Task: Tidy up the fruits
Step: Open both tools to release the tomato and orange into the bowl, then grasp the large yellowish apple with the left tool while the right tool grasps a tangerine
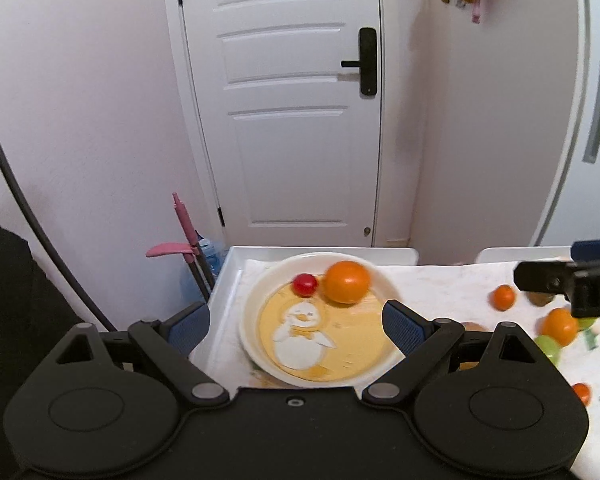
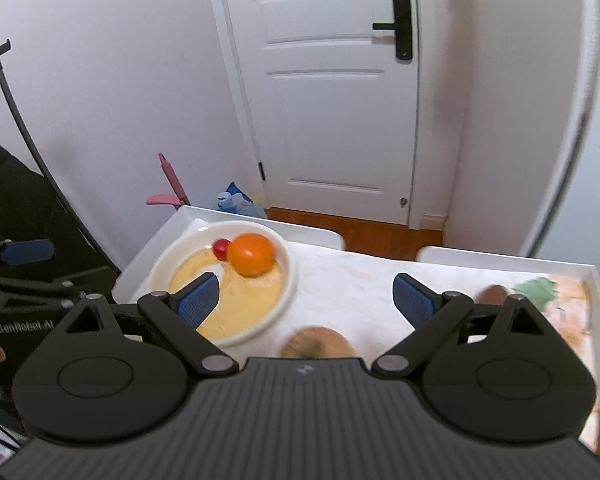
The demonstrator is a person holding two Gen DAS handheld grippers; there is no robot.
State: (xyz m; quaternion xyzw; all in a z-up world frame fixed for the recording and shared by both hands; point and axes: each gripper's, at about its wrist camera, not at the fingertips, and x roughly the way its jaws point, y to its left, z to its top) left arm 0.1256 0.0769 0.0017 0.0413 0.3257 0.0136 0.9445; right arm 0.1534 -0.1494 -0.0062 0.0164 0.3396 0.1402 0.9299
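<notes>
A white plate (image 1: 249, 312) with a yellow centre and a duck picture sits at the left end of a white tray (image 1: 225, 276). On its far side lie a large orange (image 1: 347, 282) and a small red tomato (image 1: 304, 285), touching in the right wrist view. My left gripper (image 1: 296, 322) hovers over the plate, open and holding nothing. My right gripper (image 2: 306, 300) is open and holds nothing, above bare cloth to the right of the plate (image 2: 286, 280), with a brown kiwi (image 2: 316, 344) just below it. The orange (image 2: 252, 255) and tomato (image 2: 220, 248) lie beyond its left finger.
Loose fruit lies on the patterned cloth to the right: a small orange (image 1: 503, 297), a bigger orange (image 1: 560, 326), a green fruit (image 1: 548, 346), another small orange (image 1: 581, 393) and a second brown fruit (image 2: 492, 294). A white door and walls stand behind the tray. A pink-handled tool (image 1: 182, 236) leans at the tray's left.
</notes>
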